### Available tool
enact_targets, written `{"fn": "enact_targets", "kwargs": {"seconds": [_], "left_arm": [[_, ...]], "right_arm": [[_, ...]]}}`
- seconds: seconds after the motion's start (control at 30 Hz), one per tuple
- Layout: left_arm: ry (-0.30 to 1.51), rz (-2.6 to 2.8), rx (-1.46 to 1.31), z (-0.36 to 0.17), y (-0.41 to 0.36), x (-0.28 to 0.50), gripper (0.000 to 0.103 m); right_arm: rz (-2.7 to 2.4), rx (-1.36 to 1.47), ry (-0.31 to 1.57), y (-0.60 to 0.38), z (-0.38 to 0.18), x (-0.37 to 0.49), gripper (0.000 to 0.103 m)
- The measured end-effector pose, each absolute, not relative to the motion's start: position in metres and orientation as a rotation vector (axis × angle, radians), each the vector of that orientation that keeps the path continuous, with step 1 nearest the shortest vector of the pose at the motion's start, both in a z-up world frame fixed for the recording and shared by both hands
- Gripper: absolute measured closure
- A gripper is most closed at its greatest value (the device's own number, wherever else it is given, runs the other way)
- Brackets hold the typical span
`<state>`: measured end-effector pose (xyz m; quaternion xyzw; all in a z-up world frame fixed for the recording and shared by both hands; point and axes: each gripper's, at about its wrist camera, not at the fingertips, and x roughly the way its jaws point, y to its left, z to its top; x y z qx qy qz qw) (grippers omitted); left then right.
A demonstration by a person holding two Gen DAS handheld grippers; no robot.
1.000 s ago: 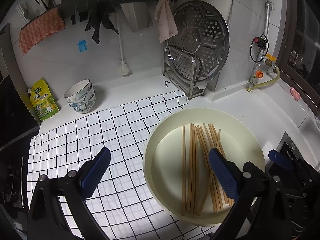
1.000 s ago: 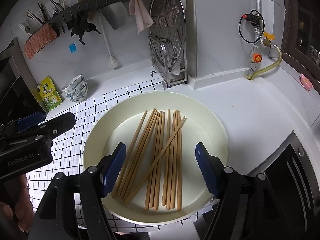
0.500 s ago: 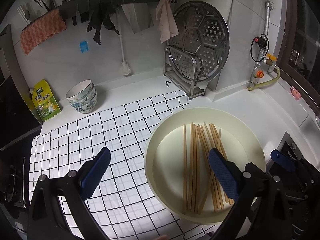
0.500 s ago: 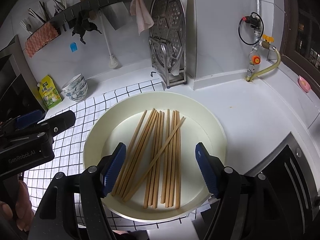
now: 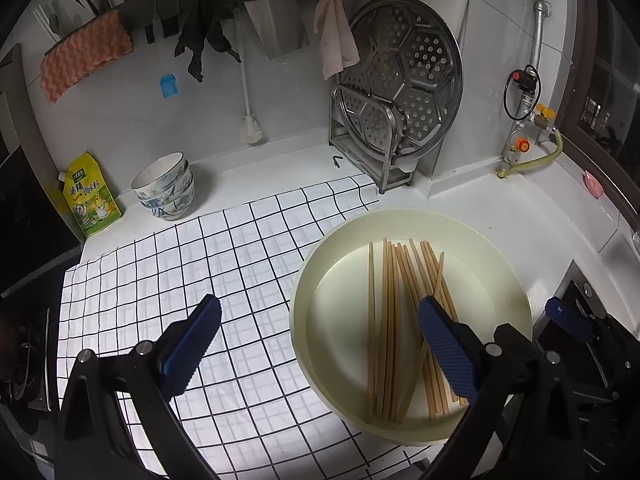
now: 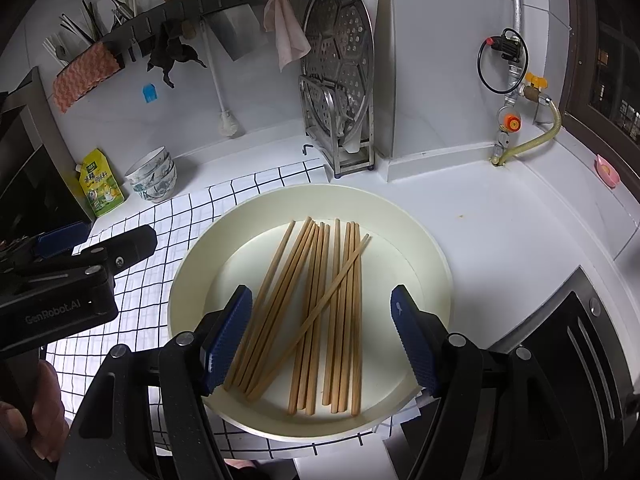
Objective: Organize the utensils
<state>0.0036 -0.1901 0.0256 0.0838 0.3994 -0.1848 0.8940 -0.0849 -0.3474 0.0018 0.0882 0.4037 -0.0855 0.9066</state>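
The right gripper (image 6: 322,334) hangs spread wide above the near half of a round cream basin (image 6: 430,264), with nothing between its blue pads and the jaws well apart. The left gripper (image 5: 320,344) is likewise released, its jaws wide; its left pad sits over the checked cloth (image 5: 224,248) and its right pad over the basin (image 5: 316,276), grasping nothing.

The basin holds the task's things: a loose batch of wooden chopsticks (image 6: 320,300) lying flat on its bottom, most running roughly parallel from near rim to far rim, with one stick crossing diagonally over the others. In the left wrist view the same chopsticks (image 5: 394,316) lie toward the right half of the basin. The basin rests partly on the cloth, toward the counter's (image 6: 520,240) front edge.

At the counter's back left, near the wall, stands a short stack of patterned bowls (image 5: 164,186); what is in the top one cannot be told. Just left of them a yellow-green pouch (image 5: 91,200) stands upright. Further right along the back edge, a metal rack (image 5: 368,148) holds a perforated steamer plate (image 5: 404,68) upright on its edge.
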Motion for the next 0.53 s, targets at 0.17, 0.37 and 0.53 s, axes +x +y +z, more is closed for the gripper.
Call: {"fn": "enact_targets", "kwargs": {"seconds": [0.17,0.37,0.53], "left_arm": [[0.822,-0.385,0.181,0.0257,-0.1903,0.003,0.006],[0.847,-0.392,0.17,0.025,-0.1907,0.0041,0.006],[0.85,-0.389,0.175,0.0235,-0.1919,0.0034,0.006]], "right_arm": [[-0.175,0.181,0.836,-0.3459,0.0021,-0.085,0.034],[-0.175,0.182,0.836,-0.3449,0.0017,-0.085,0.034],[-0.176,0.182,0.835,-0.3449,0.0018,-0.085,0.034]]}}
